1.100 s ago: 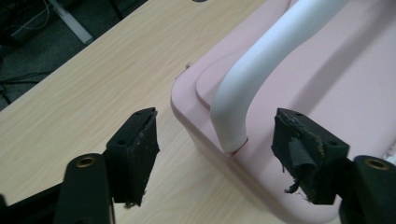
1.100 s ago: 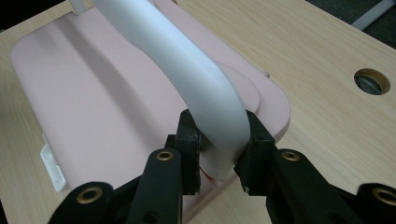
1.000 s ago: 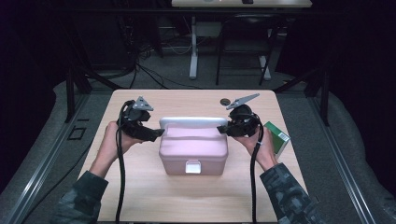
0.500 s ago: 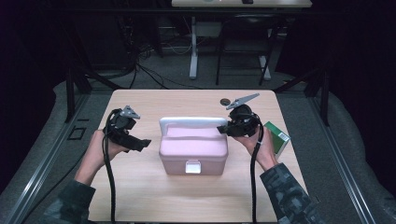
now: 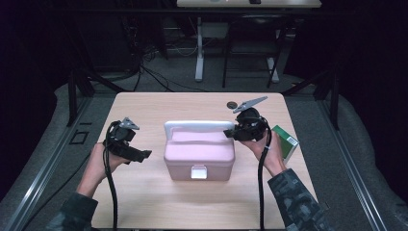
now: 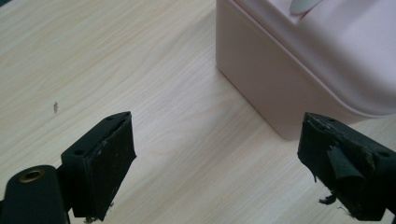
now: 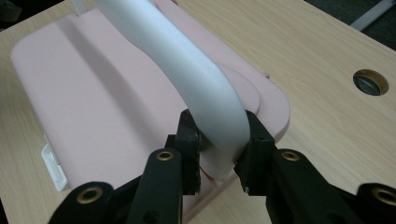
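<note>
A pink lidded box (image 5: pixel 198 155) with a white carrying handle (image 5: pixel 195 125) stands in the middle of the wooden table (image 5: pixel 144 103). My right gripper (image 5: pixel 230 133) is shut on the right end of the white handle (image 7: pixel 187 60), which stands raised over the pink lid (image 7: pixel 93 107). My left gripper (image 5: pixel 143 155) hangs left of the box, apart from it, its jaws wide with nothing between them; they have just been opening. In the left gripper view the pads (image 6: pixel 109 161) frame bare table, with the box's corner (image 6: pixel 299 70) to the upper right.
A green and white carton (image 5: pixel 285 141) lies at the table's right edge beside my right hand. A round cable hole (image 5: pixel 232 104) sits near the far edge. The box has a white latch (image 5: pixel 197 172) on its front face.
My left gripper has let go of the handle's left end, moved left and down away from the box, and opened. The right gripper has stayed on the handle.
</note>
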Demonstrator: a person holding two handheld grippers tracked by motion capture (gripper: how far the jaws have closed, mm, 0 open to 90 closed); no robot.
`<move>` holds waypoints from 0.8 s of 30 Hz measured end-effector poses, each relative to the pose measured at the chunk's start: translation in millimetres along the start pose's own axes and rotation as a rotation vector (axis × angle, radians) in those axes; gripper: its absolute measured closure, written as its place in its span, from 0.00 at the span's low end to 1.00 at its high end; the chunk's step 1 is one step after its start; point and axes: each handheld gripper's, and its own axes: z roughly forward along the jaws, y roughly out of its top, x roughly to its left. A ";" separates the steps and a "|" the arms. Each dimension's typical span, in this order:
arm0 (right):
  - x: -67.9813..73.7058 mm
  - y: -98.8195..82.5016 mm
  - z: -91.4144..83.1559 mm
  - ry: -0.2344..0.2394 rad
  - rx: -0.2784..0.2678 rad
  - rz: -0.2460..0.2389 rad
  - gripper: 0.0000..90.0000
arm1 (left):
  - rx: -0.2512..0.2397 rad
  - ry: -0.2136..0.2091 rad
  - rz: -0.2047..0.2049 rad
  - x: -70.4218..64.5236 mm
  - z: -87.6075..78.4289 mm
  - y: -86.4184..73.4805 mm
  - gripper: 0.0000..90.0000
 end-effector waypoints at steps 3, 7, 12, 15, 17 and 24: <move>0.2 -0.1 0.0 -0.001 0.000 0.000 0.81 | 0.003 -0.002 -0.003 -0.5 3.4 -3.0 0.12; 0.3 -0.1 -0.2 -0.002 -0.004 0.000 0.81 | 0.002 -0.003 -0.014 -1.2 6.5 -5.9 0.12; 0.2 0.9 -0.5 0.002 -0.009 -0.001 0.81 | -0.004 -0.007 -0.019 -1.7 7.6 -7.7 0.12; -0.4 1.8 -0.6 0.004 -0.009 0.006 0.81 | -0.002 -0.012 -0.023 -1.2 9.4 -7.7 0.12; -1.0 2.0 -0.5 0.007 -0.009 0.004 0.81 | -0.005 -0.011 -0.023 -1.5 9.8 -7.8 0.12; -3.5 4.8 -2.3 0.011 -0.016 0.008 0.81 | -0.013 -0.018 -0.030 -2.1 10.1 -9.0 0.12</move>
